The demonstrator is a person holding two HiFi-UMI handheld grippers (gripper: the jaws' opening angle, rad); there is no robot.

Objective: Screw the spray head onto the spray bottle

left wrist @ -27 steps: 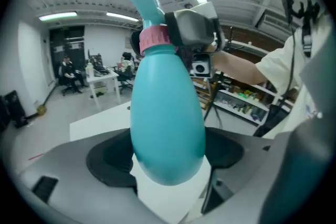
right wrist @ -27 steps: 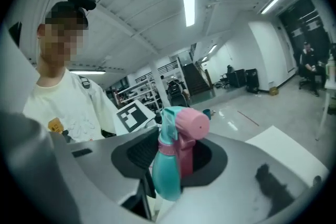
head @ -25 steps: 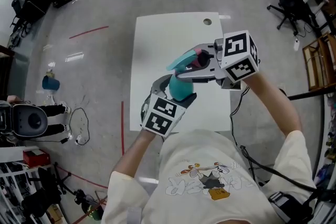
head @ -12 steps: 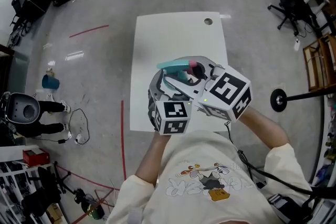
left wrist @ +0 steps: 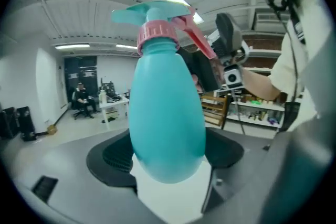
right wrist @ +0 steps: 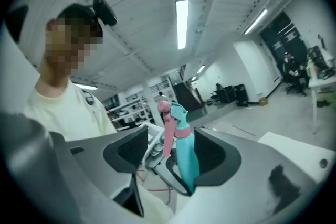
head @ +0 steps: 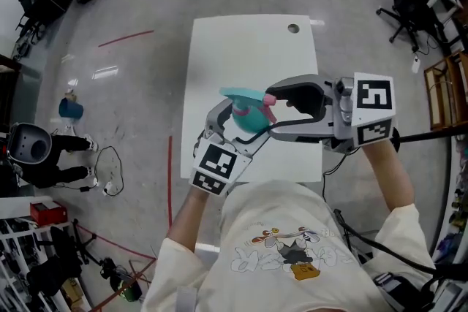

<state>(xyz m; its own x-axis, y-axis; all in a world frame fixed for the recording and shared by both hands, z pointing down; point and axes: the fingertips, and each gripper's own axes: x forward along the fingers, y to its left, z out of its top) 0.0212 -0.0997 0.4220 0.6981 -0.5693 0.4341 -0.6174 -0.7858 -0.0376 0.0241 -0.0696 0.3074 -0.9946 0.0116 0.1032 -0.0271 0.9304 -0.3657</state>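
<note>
Left gripper (left wrist: 168, 150) clamps spray bottle (left wrist: 167, 107) at belly; right gripper (right wrist: 173, 156) jaws just opened, spray head (left wrist: 152, 14) just ahead, unpinched. Re-bite pink collar (left wrist: 157, 35) squarely, turn without tilting bottle.

Bottle (head: 250, 122) at frame ctr, over table's (head: 241, 47) lower half, w/ spray head (head: 245, 94) on its top. Left gripper (head: 240, 134) grips bottle from lower left. Right gripper (head: 281, 112) at ctr-right, jaws just opening, head at their tips.
</note>
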